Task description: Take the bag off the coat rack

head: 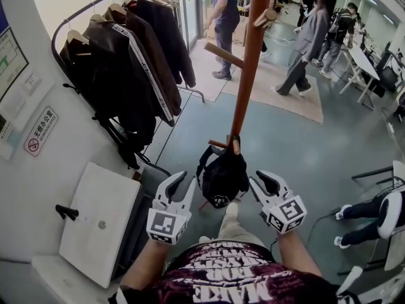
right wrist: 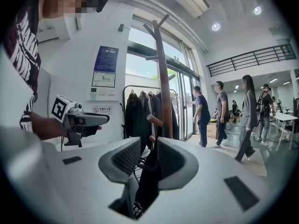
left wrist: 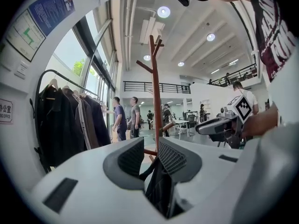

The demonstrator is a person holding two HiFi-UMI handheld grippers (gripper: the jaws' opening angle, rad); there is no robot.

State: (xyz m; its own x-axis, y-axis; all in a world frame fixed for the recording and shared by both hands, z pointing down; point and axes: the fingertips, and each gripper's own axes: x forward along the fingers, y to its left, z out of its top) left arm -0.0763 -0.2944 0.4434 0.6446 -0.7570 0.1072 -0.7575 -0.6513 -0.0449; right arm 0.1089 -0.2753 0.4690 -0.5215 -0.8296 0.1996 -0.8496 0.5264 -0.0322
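While the bag [head: 223, 176] hangs from a low peg [head: 219, 144] of the coat rack [head: 248, 62], both hand-held grippers sit low, one on each side of it. Bag: black, slumped, its straps gathered up at the peg against the brown wooden pole; it has not left the rack. Left gripper [head: 183, 183]: just beside the bag's left edge, jaws parted, nothing clamped. In the left gripper view the ribbed pads [left wrist: 131, 158] stand apart and the bag's dark fabric shows through the gap ahead of them, with the pole rising behind. Right gripper [head: 261, 181]: just beside the bag's right edge, jaws spread wide, pads pressing on nothing. In the right gripper view the same black fabric and a strap fill the lower part of the gap. Whether either jaw tip brushes the fabric cannot be settled from the head view. Surroundings: a curved clothes rail [head: 82, 14] with dark jackets [head: 133, 62] on hangers stands left of the rack against a white wall; a white panel [head: 101, 220] lies lower left. Several people [head: 310, 37] walk across the grey floor beyond the pole.
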